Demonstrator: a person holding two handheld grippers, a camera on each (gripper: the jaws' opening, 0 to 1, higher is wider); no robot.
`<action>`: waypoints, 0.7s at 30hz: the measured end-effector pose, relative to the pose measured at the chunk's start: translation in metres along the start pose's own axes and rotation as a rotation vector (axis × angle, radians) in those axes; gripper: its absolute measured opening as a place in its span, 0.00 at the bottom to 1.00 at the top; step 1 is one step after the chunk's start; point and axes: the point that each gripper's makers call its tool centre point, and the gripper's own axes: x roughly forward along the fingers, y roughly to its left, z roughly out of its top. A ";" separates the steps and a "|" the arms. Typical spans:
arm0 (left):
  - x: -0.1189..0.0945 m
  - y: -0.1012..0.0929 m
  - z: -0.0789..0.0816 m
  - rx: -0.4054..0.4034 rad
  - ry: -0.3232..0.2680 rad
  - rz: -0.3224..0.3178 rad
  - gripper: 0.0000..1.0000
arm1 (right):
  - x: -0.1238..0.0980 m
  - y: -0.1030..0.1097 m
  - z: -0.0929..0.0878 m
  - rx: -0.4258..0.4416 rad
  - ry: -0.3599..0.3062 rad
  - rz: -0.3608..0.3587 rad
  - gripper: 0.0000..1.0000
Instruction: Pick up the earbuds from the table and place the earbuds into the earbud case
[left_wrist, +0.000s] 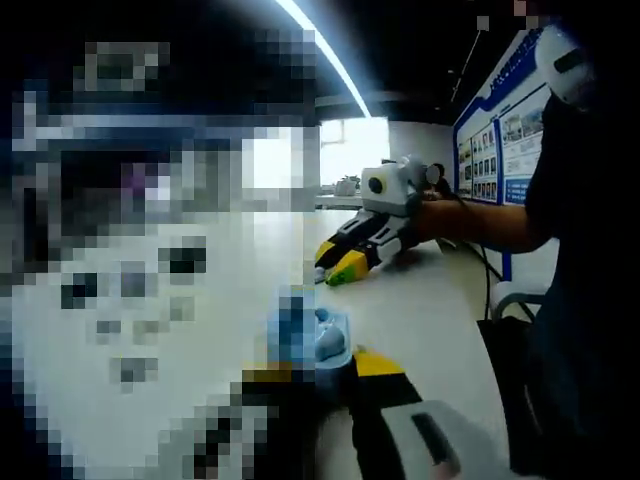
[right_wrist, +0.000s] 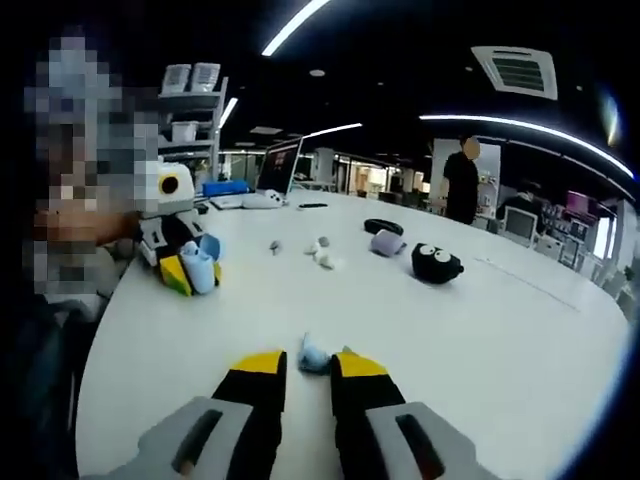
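Broad white round-edged table (right_wrist: 480, 330) under ceiling strip lights, spread across an open office. Standing well back beyond its far edge, a person in dark clothing (right_wrist: 461, 180). Alongside the table in the left gripper view, a blue-bordered display board (left_wrist: 495, 140) covered in photos.

Scattered across the far half of the tabletop: black plush toy with white eyes (right_wrist: 435, 262), lavender soft pouch (right_wrist: 386, 242) just beside it, black flat ring-shaped item (right_wrist: 383, 226) behind that, and a cluster of small pale rounded pieces (right_wrist: 322, 252) near the middle, too small to identify.

Left gripper (left_wrist: 318, 372), black with yellow tips, clamped on the open light-blue plastic earbud case (left_wrist: 310, 335); seen from the right gripper view at the table's left edge, case held up off the surface between the jaws, gripped from both sides.

Right gripper (right_wrist: 306, 365), same black and yellow build, jaws drawn close together around a small pale-blue earbud (right_wrist: 312, 355) pinched at the tips, low over the table surface near its close edge. In the left gripper view, right gripper tips angled down toward the tabletop, held by a bare forearm (left_wrist: 480, 222), well apart from the case.
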 end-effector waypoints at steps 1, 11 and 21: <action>0.000 0.000 0.000 0.001 0.000 0.001 0.19 | 0.001 0.002 0.001 -0.013 0.000 0.004 0.13; 0.000 0.000 0.000 0.007 -0.002 0.002 0.19 | 0.001 0.005 0.003 -0.063 -0.001 -0.014 0.13; -0.001 0.000 0.000 0.014 -0.004 0.004 0.19 | 0.001 0.021 0.018 -0.072 0.012 0.021 0.13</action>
